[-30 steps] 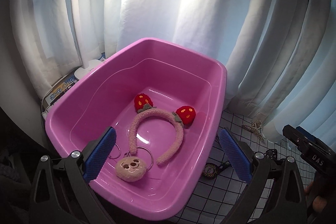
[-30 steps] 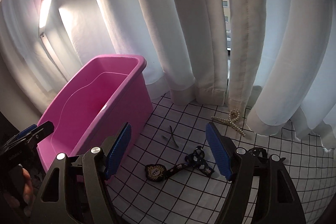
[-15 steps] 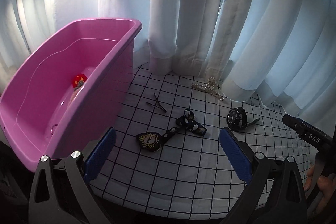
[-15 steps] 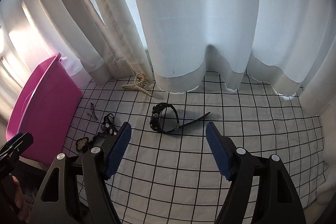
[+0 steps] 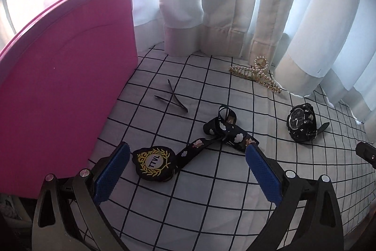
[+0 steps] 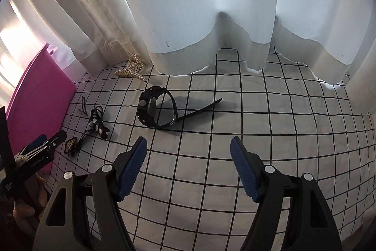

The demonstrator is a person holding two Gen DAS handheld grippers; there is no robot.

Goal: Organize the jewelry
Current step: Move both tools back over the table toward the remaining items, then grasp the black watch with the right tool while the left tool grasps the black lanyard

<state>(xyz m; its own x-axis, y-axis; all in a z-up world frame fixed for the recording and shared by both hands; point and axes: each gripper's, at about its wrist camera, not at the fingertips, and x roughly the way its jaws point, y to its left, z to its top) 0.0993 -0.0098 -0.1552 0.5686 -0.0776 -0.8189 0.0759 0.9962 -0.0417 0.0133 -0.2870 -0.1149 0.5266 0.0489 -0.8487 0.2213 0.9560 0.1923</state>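
The left gripper (image 5: pixel 186 171) hangs spread and empty, its blue pads bracketing the black embroidered badge with gold lettering (image 5: pixel 154 162) on a patterned black strap (image 5: pixel 221 133) — the strap's long axis runs to the upper right. The right gripper (image 6: pixel 188 168), equally spread, faces the black wristwatch (image 6: pixel 152 109) at upper left. The pink plastic tub (image 5: pixel 58 86) stands left, its interior hidden. The badge's lower edge is hard to make out.

The left gripper (image 5: pixel 186 162) is pointing steeply downward, its blue-padded jaws standing wide apart with nothing clamped between them. The right gripper (image 6: pixel 188 152) is pointing likewise, jaws spread and gripping nothing. Fingers (image 6: pixel 35 189) are wrapping the left handle.
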